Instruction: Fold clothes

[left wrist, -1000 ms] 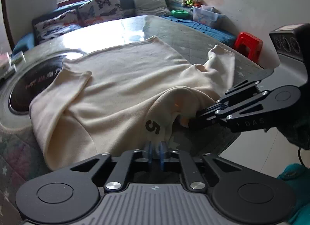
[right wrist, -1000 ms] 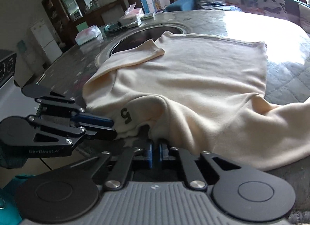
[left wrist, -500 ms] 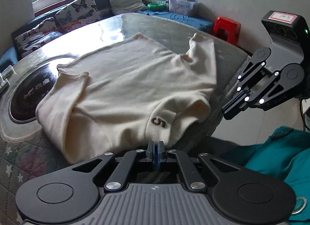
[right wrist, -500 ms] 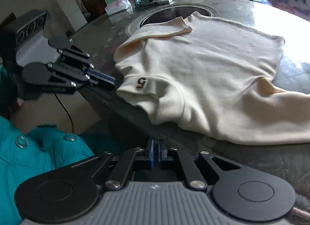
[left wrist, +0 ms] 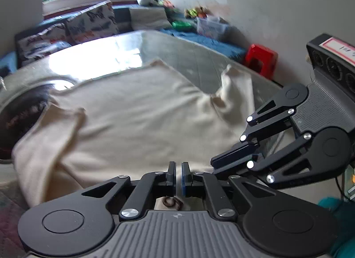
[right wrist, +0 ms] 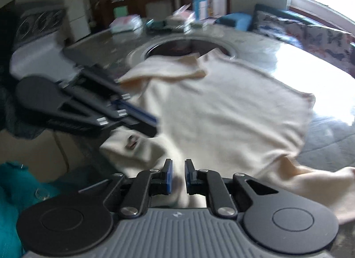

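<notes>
— On the round table, what is seen lying?

— A cream shirt is spread flat over the glass top, with its body towards the far side. One sleeve is folded in over the left of the body, beside the dark round inset of the table. The other sleeve is stretched out to the right, near the table's edge. The near hem is draped at the edge closest to both cameras.

— How is the left gripper held?

— It is poised over the near hem, and only a thin slit is left between its pads. No cloth is seen pinched in that slit. A small dark printed mark on the shirt is glimpsed under the linkage.

— And the right gripper?

— Its jaws have just been opening, and a narrow gap is now shown between the blue pads. Cream cloth is seen through the gap, but the pads are not seen pressing on it. Whether the cloth lies between them or below them cannot be told.

— How are the two set to each other?

— They are held close together over the same near edge, each pointed down at the shirt. From the right wrist view the left one is badly blurred.

— What else is made out?

— A red stool is seen by the wall.
</notes>
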A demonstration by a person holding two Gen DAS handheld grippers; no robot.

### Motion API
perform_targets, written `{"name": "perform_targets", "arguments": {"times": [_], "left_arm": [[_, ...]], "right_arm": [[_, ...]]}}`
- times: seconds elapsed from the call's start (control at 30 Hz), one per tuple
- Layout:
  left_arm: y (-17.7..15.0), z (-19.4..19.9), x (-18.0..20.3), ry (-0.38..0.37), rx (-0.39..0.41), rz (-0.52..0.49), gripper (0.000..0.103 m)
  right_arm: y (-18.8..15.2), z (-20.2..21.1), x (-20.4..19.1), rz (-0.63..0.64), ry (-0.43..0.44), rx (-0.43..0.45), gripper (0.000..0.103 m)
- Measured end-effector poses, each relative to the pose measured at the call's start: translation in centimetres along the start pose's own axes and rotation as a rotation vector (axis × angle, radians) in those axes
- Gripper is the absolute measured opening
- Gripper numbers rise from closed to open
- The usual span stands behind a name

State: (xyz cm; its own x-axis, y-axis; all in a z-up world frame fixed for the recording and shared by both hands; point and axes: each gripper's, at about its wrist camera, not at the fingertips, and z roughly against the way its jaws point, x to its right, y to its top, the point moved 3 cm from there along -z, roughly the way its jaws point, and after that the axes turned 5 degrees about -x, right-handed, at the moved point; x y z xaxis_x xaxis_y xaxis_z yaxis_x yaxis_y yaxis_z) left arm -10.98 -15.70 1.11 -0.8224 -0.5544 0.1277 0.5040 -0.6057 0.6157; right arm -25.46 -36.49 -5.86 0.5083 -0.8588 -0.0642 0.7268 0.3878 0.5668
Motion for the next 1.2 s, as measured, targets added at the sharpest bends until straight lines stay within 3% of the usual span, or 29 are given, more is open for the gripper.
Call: {"name": "perform_targets", "arguments": {"times": [0.1,0.27,0.4,0.5,0.53,0.6,0.83,0.9,1.03,1.2], "left_arm": [[-0.6,-0.2,-0.2,-0.011,-0.024,-0.003,0.006],[0.8,0.7,-2.5,0.019,0.042,0.088,0.008],[2.6,0.8,-4.6,0.168,0.109,0.135,0.010],[3.8,0.5,-5.9,0.296,0.141,0.141,0.026],[4.2,0.3,-6.3,0.335,0.147,0.141,0.036],[5.0,-0.5,-6.8,0.404,0.147,0.130,0.042],[6.0,-4.2,-8.9,0.446,0.092,0.159,0.042],[5.8,-4.9,-9.5,0.437,0.076,0.187,0.040],[5.4,-4.7,-10.5,0.448,0.082,0.219,0.008],[4.1,-0.4,-12.7,0.453,0.187,0.357,0.004]], "right_arm": [[-0.4,0.2,-0.6,0.048,0.017,-0.010,0.013],[1.6,1.0,1.8,-0.021,-0.010,0.051,0.021],[3.6,0.3,4.9,-0.075,-0.091,0.087,0.026],[4.6,-0.8,7.1,-0.133,-0.124,0.090,0.026],[4.7,-1.0,7.9,-0.158,-0.127,0.090,0.026],[4.9,-1.7,8.8,-0.198,-0.134,0.088,0.028],[4.8,-3.3,9.5,-0.204,-0.155,0.064,0.034],[4.8,-3.7,9.4,-0.201,-0.155,0.058,0.035],[4.7,-4.2,9.4,-0.197,-0.159,0.040,0.041],[4.6,-4.4,9.2,-0.187,-0.163,0.032,0.044]]}}
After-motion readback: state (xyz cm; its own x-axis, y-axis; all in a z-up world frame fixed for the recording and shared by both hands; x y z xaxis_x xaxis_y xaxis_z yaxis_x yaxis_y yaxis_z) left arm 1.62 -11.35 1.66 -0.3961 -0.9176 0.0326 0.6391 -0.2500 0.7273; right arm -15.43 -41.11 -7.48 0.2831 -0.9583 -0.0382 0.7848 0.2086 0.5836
